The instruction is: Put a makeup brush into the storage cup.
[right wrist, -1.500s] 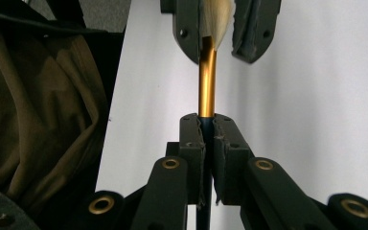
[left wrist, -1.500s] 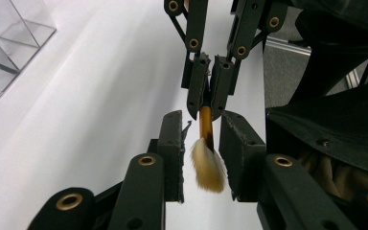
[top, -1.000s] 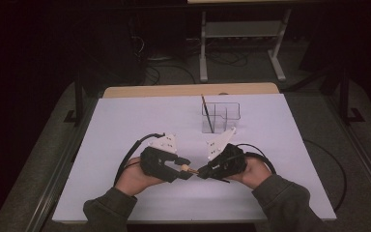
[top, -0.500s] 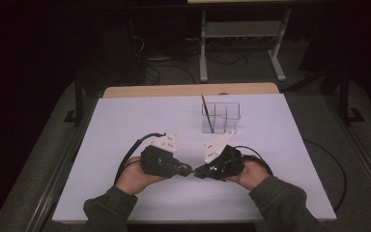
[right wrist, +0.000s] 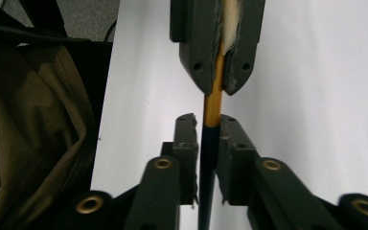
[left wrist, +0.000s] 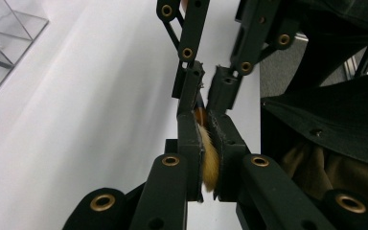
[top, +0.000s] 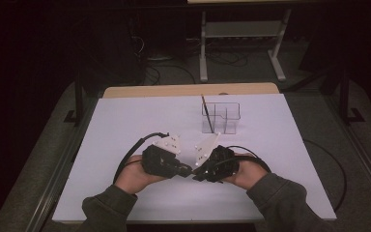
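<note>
A paintbrush (right wrist: pixel 213 103) with a dark handle, gold ferrule and pale bristles spans the two grippers, which meet tip to tip low over the white table (top: pixel 140 125). My left gripper (left wrist: pixel 206 120) is shut on the bristles (left wrist: pixel 210 163). My right gripper (right wrist: pixel 207 122) holds the dark handle just behind the ferrule; its jaws have just eased open a touch, with the handle still pinched between them. In the high view the left gripper (top: pixel 186 170) and right gripper (top: pixel 198 174) sit near the table's front, a hand behind each.
A clear compartmented holder (top: pixel 221 117) stands behind the grippers with another thin brush (top: pixel 206 113) leaning in its left section; its corner appears in the left gripper view (left wrist: pixel 5 43). Cables (top: pixel 130 154) loop from both grippers. A sleeve (right wrist: pixel 33 124) lies close on the right gripper's left.
The left gripper's jaws, open a second ago, have shut on the brush's bristle end. Both hands have stayed nearly where they were.
</note>
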Demonstrator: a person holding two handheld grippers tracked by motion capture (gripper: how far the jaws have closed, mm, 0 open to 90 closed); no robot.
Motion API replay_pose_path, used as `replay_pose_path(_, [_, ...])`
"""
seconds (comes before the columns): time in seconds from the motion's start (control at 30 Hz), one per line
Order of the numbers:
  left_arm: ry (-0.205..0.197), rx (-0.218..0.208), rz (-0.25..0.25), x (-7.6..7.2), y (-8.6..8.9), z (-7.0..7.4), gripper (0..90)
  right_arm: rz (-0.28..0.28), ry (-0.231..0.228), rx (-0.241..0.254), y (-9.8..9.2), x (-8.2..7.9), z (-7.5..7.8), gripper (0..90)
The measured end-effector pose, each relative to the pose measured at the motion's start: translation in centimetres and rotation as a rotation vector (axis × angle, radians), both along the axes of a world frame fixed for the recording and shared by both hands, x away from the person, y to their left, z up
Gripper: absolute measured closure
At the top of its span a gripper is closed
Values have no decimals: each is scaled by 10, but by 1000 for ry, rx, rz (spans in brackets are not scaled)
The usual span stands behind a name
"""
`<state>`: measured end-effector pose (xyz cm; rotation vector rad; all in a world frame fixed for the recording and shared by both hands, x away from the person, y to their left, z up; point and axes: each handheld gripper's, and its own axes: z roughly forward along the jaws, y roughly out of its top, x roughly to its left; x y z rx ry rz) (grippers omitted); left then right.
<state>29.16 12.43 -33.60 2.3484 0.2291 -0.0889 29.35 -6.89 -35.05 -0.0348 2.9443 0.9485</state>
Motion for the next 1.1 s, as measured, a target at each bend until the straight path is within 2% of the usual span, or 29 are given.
replay_pose_path(0.13, [-16,15,-8,-1,-1,-1,832,5,34,-2,1,2,-3,822])
replay_pose_path(0.3, [-17,-11,23,1,6,1,736,0,67,31,-2,5,-8,824])
replay_pose_path(0.4, [-18,-24,46,1,11,2,693,-18,95,69,-8,9,-12,825])
replay_pose_path(0.6, [-24,-31,84,0,23,2,651,-49,101,119,-19,15,-9,825])
replay_pose_path(0.83, [-32,-49,124,-2,38,-4,622,-93,124,166,-32,23,-7,825])
replay_pose_path(1.1, [-26,-64,168,-4,55,-13,593,-150,126,221,-45,31,-3,824])
